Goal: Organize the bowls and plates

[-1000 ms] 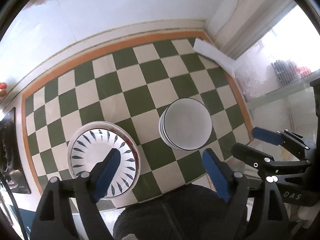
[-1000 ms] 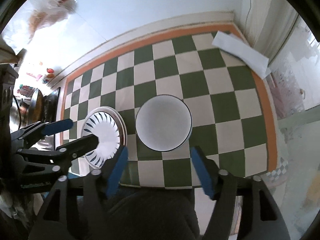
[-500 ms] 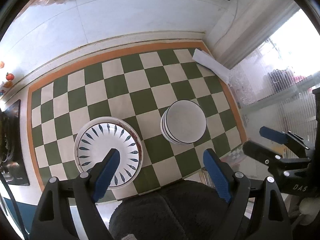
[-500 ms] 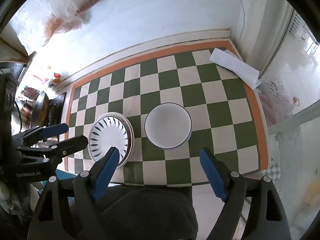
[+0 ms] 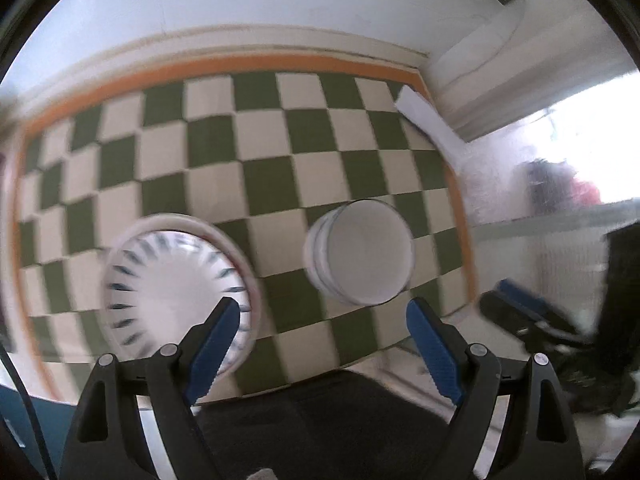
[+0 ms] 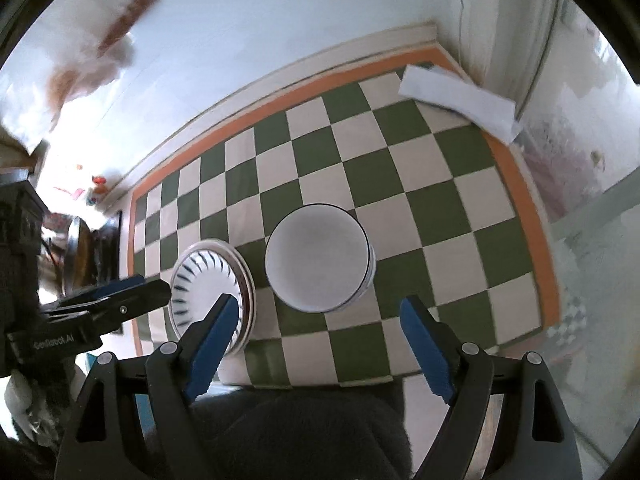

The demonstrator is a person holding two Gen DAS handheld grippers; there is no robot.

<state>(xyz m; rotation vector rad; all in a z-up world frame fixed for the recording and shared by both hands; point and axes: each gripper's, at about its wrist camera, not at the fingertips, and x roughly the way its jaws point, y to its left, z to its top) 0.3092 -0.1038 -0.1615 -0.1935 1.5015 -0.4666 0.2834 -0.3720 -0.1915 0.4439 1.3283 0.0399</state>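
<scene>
A stack of white plates with blue leaf marks sits on the green-and-white checked tablecloth. A stack of white bowls with dark rims sits to its right, apart from it. Both show in the right wrist view: plates, bowls. My left gripper is open and empty, held above the table's near edge. My right gripper is open and empty, above the near edge in front of the bowls. The left gripper also shows at the left of the right wrist view.
A folded white paper lies at the cloth's far right corner by the wall. The cloth has an orange border. A dark padded seat lies below the grippers. Kitchen clutter stands at far left.
Both grippers have dropped closer to the table and tilted, so plates and bowls look larger. The left wrist view is motion-blurred. Both grippers stay open; plates and bowls have not moved.
</scene>
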